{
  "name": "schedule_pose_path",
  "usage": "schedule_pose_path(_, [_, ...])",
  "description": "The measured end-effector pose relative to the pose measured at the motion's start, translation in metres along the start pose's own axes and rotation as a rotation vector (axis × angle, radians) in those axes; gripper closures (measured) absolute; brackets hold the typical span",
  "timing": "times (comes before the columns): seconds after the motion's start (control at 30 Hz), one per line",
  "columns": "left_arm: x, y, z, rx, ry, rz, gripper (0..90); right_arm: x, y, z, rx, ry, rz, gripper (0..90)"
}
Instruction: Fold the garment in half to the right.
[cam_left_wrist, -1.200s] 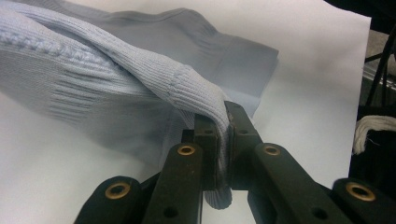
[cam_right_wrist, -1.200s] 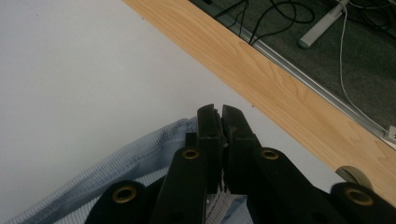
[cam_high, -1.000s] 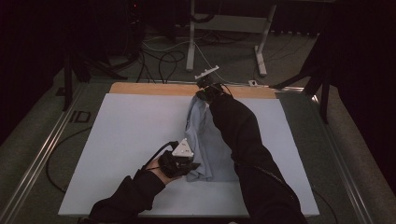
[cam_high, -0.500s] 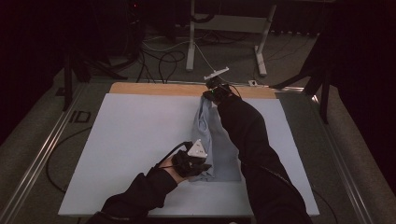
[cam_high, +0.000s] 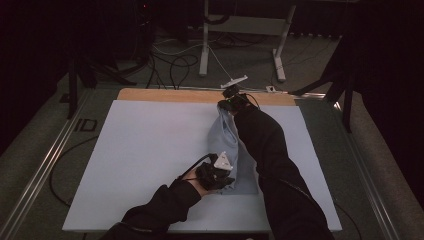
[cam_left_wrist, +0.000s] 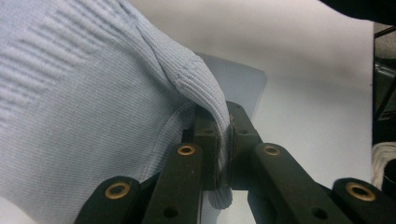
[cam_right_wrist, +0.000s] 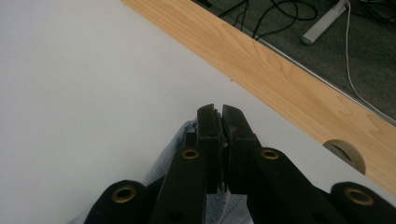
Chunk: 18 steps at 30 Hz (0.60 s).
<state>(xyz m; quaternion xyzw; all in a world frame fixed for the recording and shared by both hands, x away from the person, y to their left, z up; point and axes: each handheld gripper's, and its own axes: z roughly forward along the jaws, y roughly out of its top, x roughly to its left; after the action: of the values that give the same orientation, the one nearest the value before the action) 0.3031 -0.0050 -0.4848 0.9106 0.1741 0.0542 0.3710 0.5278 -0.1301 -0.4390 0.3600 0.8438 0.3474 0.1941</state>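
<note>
A pale blue knitted garment (cam_high: 226, 145) lies folded lengthwise on the white table cover (cam_high: 145, 150), stretched between my two grippers. My left gripper (cam_high: 223, 183) pinches its near end; in the left gripper view the jaws are shut on a fold of the blue knit (cam_left_wrist: 93, 93) at the left gripper's tips (cam_left_wrist: 225, 122). My right gripper (cam_high: 223, 106) holds the far end near the wooden strip (cam_high: 170, 95). In the right gripper view, the right gripper's tips (cam_right_wrist: 220, 116) are shut with blue fabric (cam_right_wrist: 173, 154) caught below them.
Beyond the table's far edge lie cables (cam_high: 172, 65) and a metal stand's legs (cam_high: 240, 25) on the floor. A metal rail (cam_high: 47, 160) runs along the table's left side. A round cut-out (cam_right_wrist: 345, 153) sits in the wooden strip.
Both hands moved to the right, carrying the garment with them. The right gripper shifted farther toward the wooden strip, and the cloth now lies narrower and straighter.
</note>
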Motion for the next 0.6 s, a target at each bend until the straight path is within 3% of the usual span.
schedule_pose_path(0.6, [-0.005, 0.007, 0.03, 0.02, 0.033, -0.017, 86.4, -0.014, -0.022, 0.018, 0.014, 0.017, 0.015, 87.1])
